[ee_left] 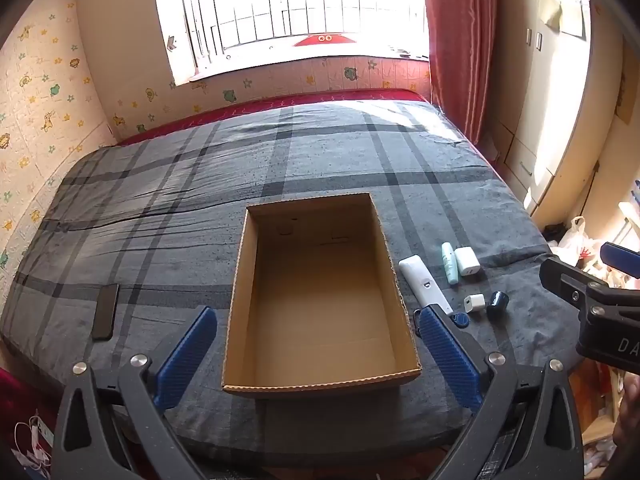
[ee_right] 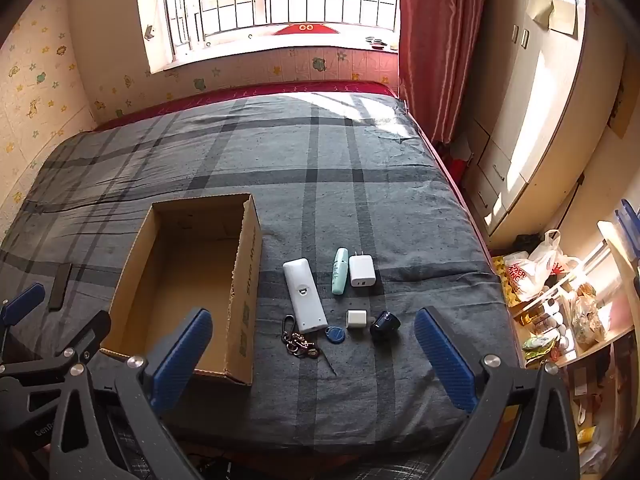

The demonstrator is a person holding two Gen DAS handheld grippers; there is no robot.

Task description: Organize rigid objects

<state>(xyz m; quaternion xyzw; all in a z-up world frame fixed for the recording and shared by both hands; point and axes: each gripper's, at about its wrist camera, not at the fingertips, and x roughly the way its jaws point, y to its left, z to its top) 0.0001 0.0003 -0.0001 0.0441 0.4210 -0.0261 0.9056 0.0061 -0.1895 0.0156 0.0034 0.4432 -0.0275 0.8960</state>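
Note:
An open, empty cardboard box (ee_left: 394, 280) (ee_right: 244, 280) sits on the grey plaid bed (ee_right: 320, 184). To its right lie a white remote (ee_right: 302, 294) (ee_left: 420, 282), a mint tube (ee_right: 339, 271) (ee_left: 450, 263), a large white charger (ee_right: 362, 271) (ee_left: 467, 261), a small white charger (ee_right: 357, 319) (ee_left: 474, 303), a dark blue round object (ee_right: 385, 325) (ee_left: 497, 303), a blue key tag (ee_right: 335, 335) (ee_left: 462, 320) and a key ring with clips (ee_right: 298, 342). My left gripper (ee_left: 318, 354) is open and empty, in front of the box. My right gripper (ee_right: 314, 356) is open and empty, in front of the small items.
A black phone (ee_left: 105, 311) (ee_right: 60, 286) lies on the bed left of the box. A wardrobe (ee_right: 532, 128) and a cluttered shelf with bags (ee_right: 552, 300) stand right of the bed. A red curtain (ee_right: 436, 48) hangs by the window.

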